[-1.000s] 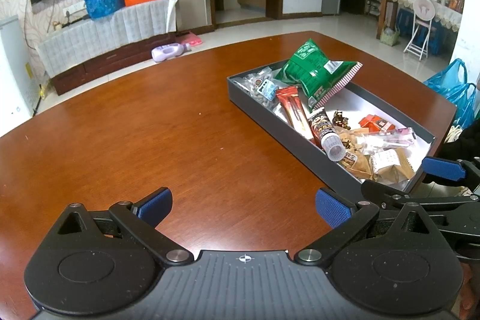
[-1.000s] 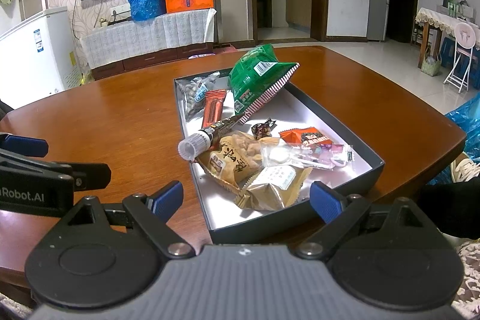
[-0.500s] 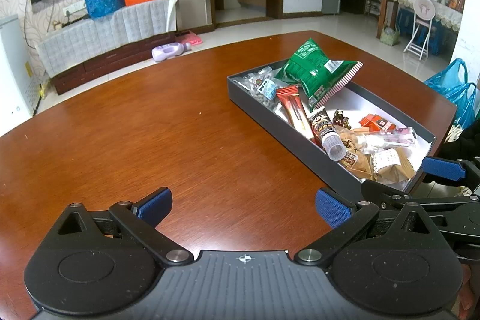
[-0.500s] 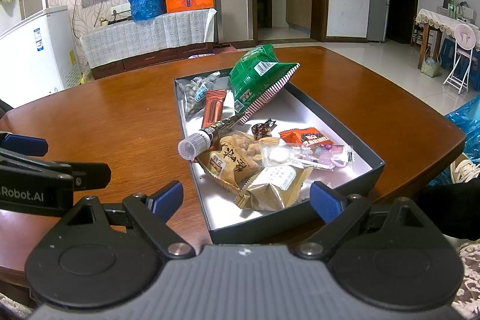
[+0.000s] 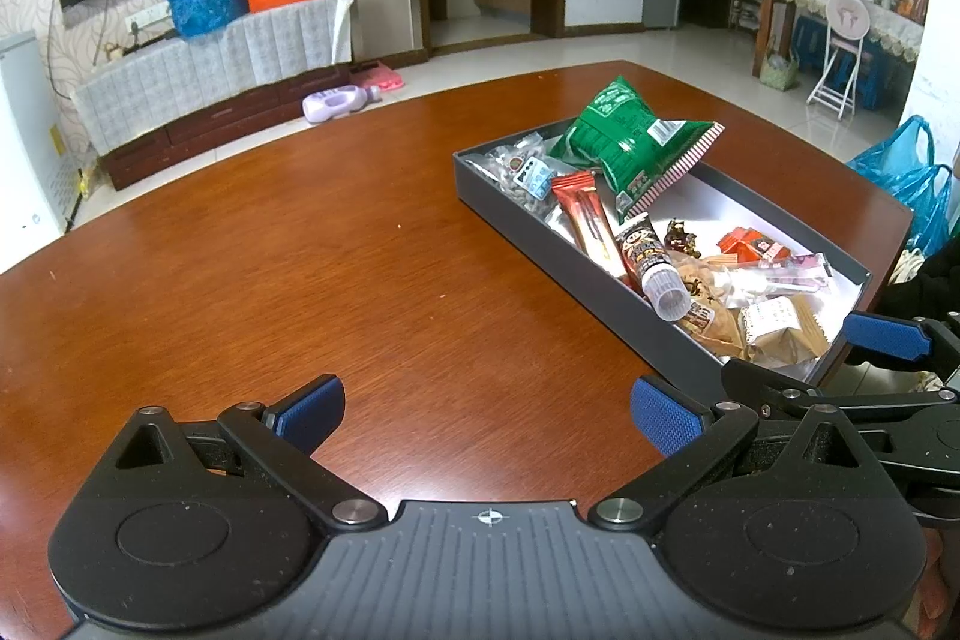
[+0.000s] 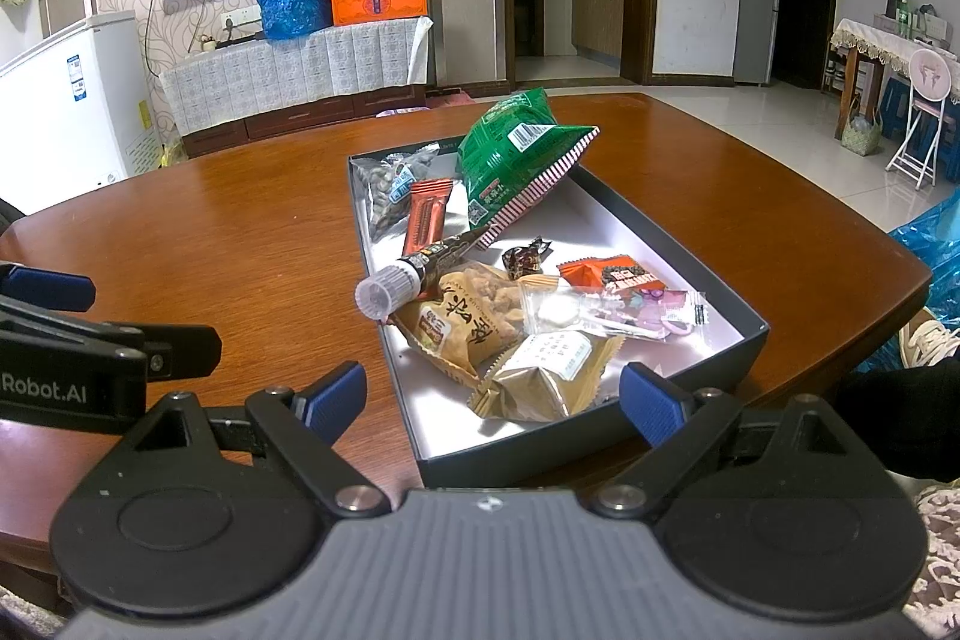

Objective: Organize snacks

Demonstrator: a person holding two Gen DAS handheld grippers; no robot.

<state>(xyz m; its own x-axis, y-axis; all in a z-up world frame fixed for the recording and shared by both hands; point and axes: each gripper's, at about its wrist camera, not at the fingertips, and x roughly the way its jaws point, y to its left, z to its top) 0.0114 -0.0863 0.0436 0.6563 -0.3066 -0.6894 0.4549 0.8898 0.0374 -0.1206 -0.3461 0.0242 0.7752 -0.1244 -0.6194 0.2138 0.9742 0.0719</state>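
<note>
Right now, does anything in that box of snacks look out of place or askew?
Yes. The green snack bag leans tilted over the far rim of the box, rising above its edge. The capped tube pokes out over the left wall. The other packets lie in a loose heap. Nothing looks spilled.

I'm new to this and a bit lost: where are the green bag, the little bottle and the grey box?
green bag (image 6: 510,148), right wrist view, printed front.
little bottle (image 6: 414,271), right wrist view, its neck.
grey box (image 6: 678,244), right wrist view, right wall's rim.
</note>
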